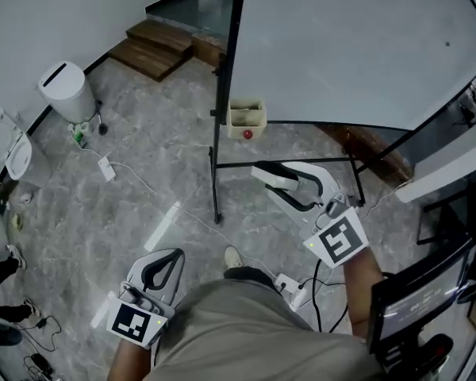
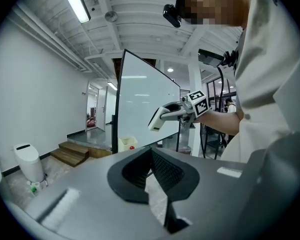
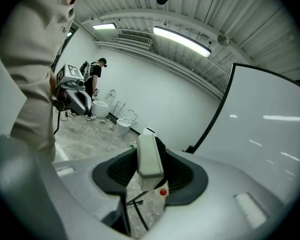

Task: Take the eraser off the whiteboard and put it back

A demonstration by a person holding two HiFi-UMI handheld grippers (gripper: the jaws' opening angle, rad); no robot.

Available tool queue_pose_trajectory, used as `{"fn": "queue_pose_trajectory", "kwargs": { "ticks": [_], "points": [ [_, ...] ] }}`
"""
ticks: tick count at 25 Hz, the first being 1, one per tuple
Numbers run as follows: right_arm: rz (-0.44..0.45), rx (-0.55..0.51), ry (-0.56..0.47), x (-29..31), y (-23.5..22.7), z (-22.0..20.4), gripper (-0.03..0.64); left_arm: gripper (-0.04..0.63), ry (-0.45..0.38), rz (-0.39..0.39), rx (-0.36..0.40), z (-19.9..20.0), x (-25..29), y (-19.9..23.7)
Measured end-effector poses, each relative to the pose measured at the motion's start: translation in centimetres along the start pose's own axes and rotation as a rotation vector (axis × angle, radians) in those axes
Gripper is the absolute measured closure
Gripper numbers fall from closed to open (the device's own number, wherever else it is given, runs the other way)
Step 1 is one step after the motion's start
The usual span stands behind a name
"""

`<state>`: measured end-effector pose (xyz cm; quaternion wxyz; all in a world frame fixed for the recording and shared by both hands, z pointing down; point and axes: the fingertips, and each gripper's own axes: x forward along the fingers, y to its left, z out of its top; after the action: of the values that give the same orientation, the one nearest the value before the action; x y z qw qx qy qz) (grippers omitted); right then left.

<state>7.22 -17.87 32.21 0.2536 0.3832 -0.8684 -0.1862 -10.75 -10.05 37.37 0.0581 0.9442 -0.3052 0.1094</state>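
Note:
The whiteboard stands on a black frame ahead of me; it also shows in the left gripper view and the right gripper view. My right gripper is held out in front of the board's lower edge, shut on the pale grey eraser. The eraser stands upright between the dark pads. From the left gripper view the eraser is apart from the board. My left gripper hangs low at my left side, jaws together, nothing in them.
A cream box with a red object beside it hangs at the board's frame. A white bin, wooden steps, toilets and floor cables lie to the left. A monitor stands at my right.

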Motion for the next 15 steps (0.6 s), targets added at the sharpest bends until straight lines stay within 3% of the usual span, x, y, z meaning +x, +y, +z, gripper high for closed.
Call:
{"fn": "queue_pose_trajectory", "kwargs": {
  "ticks": [15],
  "points": [
    [0.110,0.001,0.031,8.8,-10.5,-10.4,0.451,0.589,0.033,0.132,-0.026,1.8,7.8,3.3]
  ]
}}
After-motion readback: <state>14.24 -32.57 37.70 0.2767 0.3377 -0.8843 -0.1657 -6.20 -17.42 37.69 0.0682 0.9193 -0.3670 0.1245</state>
